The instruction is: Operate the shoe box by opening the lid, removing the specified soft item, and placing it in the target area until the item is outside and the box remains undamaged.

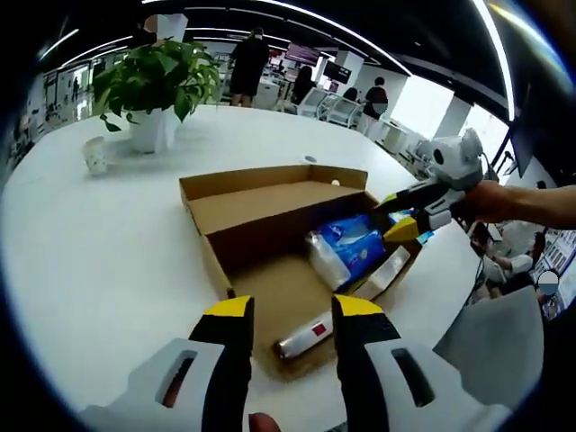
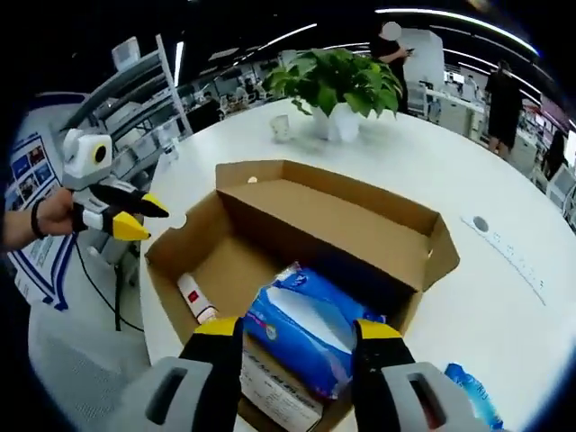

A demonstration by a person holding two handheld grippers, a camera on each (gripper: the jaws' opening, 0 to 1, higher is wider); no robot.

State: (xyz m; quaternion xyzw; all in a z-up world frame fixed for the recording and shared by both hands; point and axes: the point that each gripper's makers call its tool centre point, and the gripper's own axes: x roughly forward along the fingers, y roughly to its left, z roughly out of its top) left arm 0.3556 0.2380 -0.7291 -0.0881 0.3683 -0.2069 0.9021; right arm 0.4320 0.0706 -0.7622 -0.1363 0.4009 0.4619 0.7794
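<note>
A cardboard shoe box [image 1: 261, 209] [image 2: 346, 216] sits on the white table with its lid folded back and standing upright. Inside lie a blue soft tissue pack [image 1: 355, 243] [image 2: 301, 328], a white tube with a red label [image 1: 304, 336] [image 2: 193, 301] and a flat white carton [image 1: 382, 270] [image 2: 279, 391]. My right gripper [image 2: 299, 328] [image 1: 396, 216] is open, with one jaw on each side of the blue pack. My left gripper [image 1: 293, 308] [image 2: 139, 218] hangs open over the box's near end, above the tube, holding nothing.
A potted plant [image 1: 157, 85] [image 2: 337, 85] and a paper cup [image 1: 94, 155] [image 2: 281, 128] stand on the table [image 1: 108, 252] beyond the box. Another blue packet [image 2: 472, 391] lies outside the box. The table's edge runs close by the box. People stand far behind.
</note>
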